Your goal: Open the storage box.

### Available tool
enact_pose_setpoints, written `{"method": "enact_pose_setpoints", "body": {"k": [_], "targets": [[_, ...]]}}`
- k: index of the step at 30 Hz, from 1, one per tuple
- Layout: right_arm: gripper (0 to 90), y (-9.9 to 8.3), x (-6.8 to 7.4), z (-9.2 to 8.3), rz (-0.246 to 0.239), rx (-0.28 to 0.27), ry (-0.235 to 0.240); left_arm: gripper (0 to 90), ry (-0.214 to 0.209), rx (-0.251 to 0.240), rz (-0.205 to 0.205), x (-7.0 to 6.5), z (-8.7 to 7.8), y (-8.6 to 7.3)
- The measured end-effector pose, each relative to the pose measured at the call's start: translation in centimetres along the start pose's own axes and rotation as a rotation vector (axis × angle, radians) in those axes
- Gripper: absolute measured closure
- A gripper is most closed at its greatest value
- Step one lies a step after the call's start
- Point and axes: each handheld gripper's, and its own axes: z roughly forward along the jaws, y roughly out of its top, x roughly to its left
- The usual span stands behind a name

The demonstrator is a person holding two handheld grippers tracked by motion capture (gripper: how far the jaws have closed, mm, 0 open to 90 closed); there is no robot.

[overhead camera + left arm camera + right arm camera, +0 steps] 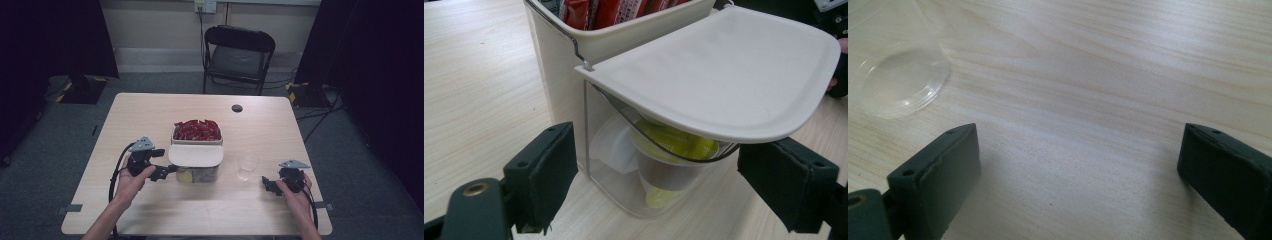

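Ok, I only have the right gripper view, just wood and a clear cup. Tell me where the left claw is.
Observer: The left claw is open, close against the left side of a white box mid-table.
Operator: Describe the box.
Observer: Red packets fill its top; under a white flap lid, a clear part holds yellow-topped tubs.
Operator: Place my cup against it.
Observer: The cup stands apart, right of the box in the high view.

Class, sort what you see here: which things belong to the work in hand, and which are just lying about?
In the work:
- left gripper, jaws open at the container
- two-tier container, white lid, yellow items in its clear lower part
- clear cup, near the right gripper

Lying about:
- folding chair
- table's cable hole
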Motion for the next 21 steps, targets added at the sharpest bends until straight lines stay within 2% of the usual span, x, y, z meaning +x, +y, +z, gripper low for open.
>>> {"method": "enact_pose_setpoints", "body": {"k": [1,11,17,21], "targets": [[3.1,0.0,0.0,0.0,0.000,0.000,0.000,15.6,-0.003,-0.007,-0.010,0.0,0.0,0.0],[3.1,0.0,0.0,0.0,0.000,0.000,0.000,15.6,-0.008,-0.012,-0.008,0.2,0.0,0.5],[3.1,0.0,0.0,0.0,0.000,0.000,0.000,15.6,-0.009,-0.018,-0.022,0.2,0.0,0.7],[3.1,0.0,0.0,0.0,0.000,0.000,0.000,15.9,-0.010,-0.029,-0.010,0.1,-0.1,1.7]]}}
